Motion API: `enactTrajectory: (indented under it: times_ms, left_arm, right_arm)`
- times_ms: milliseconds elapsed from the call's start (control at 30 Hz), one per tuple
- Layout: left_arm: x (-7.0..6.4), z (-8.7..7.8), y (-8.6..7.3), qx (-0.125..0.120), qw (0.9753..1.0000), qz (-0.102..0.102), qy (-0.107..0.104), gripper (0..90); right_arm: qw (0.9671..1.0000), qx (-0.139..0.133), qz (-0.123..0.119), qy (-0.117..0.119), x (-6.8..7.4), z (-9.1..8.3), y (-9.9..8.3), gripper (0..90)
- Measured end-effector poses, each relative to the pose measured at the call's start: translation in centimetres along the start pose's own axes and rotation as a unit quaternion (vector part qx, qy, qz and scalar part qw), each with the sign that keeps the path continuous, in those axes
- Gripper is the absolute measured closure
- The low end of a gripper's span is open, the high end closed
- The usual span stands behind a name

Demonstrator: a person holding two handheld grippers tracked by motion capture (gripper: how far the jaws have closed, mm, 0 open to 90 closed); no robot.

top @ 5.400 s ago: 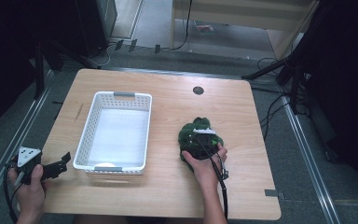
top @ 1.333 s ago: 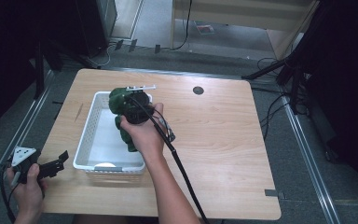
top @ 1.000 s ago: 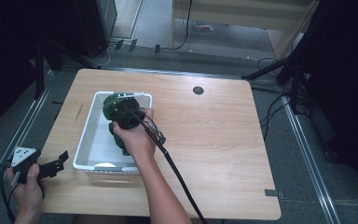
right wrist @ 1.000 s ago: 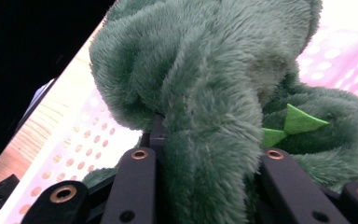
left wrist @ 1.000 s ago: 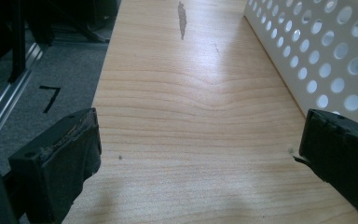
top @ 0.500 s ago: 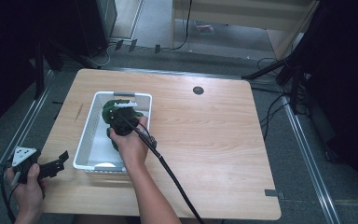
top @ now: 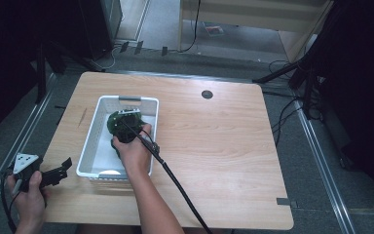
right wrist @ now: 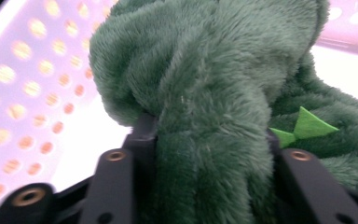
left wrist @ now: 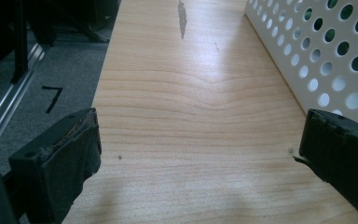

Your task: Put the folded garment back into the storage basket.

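A dark green plush toy (top: pixel 117 123) with light green felt spikes (right wrist: pixel 307 125) hangs inside the white perforated basket (top: pixel 95 128). My right gripper (top: pixel 123 127) is shut on the toy (right wrist: pixel 205 93), its fur bulging between the two black jaws. The hand holding it reaches over the basket's near rim. My left gripper (top: pixel 53 170) rests at the table's front left corner, open, with bare wood between its pads (left wrist: pixel 60 158). The basket's holed wall (left wrist: pixel 326 51) stands to that gripper's right.
The wooden table (top: pixel 233 146) has a round cable hole (top: pixel 207 94) at the back. A metal floor rail (top: pixel 9 156) runs along the table's left side. Dark stands and cables (top: pixel 292 92) crowd the floor at the right.
My right gripper carried the green toy from the table's right half leftward and lowered it into the basket. The left gripper has stayed put at the front left corner.
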State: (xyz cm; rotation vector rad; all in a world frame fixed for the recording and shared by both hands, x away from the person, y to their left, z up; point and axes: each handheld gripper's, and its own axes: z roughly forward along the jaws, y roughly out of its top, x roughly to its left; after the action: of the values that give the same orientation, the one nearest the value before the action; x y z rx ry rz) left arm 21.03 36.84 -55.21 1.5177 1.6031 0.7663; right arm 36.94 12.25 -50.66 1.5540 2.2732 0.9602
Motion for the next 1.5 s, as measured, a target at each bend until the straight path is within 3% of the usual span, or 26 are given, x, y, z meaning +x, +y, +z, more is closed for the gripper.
enactTrajectory:
  times_ms: [67,133,233,267,400,567,633,700,833,1000,1167,1500]
  left_arm:
    - [0.0,0.0,0.0,0.0,1.0,0.0,0.0,0.0]
    - [0.0,0.0,0.0,0.0,1.0,0.0,0.0,0.0]
    - [0.0,0.0,0.0,0.0,1.0,0.0,0.0,0.0]
    - [0.0,0.0,0.0,0.0,1.0,0.001,0.0,0.0]
    - [0.0,0.0,0.0,-0.001,1.0,0.002,0.001,0.0]
    - [0.0,0.0,0.0,0.0,1.0,0.001,0.002,0.0]
    - [0.0,0.0,0.0,0.0,1.0,0.002,0.002,0.0]
    - [0.0,0.0,0.0,0.001,1.0,0.003,0.002,0.0]
    - [-0.1,0.0,0.0,0.0,1.0,0.001,0.002,0.0]
    - [-0.1,0.0,0.0,0.002,1.0,0.001,0.002,0.0]
    - [-0.1,0.0,0.0,0.002,1.0,0.004,0.003,0.0]
    - [-0.1,0.1,0.0,0.0,1.0,0.005,0.004,0.0]
  right_arm:
    - [0.9999,0.012,-0.004,0.002,-0.1,0.2,0.0,45.2]
    - [0.9996,0.022,0.002,0.016,-0.3,0.5,0.0,31.5]
    - [0.9995,0.027,-0.015,0.006,0.1,0.3,0.1,13.4]
    - [0.9993,0.034,-0.015,0.007,0.3,0.1,0.2,12.0]
    - [0.9996,0.011,-0.025,0.004,0.8,-1.6,0.7,12.5]
    - [0.9997,-0.016,-0.013,0.009,0.5,-3.2,1.4,12.3]
    - [0.9996,-0.025,-0.012,0.01,0.3,-3.9,1.6,14.5]
    - [0.9992,-0.034,-0.017,0.013,0.2,-4.5,1.6,24.2]
    - [0.9987,-0.045,-0.02,0.01,0.0,-5.4,1.7,24.6]
    - [0.9978,-0.061,-0.026,-0.001,-0.6,-6.7,1.8,15.8]
    - [0.9973,-0.072,-0.012,-0.012,-1.7,-8.1,2.0,0.0]
    - [0.9952,-0.095,-0.006,-0.021,-5.0,-10.9,1.3,0.0]
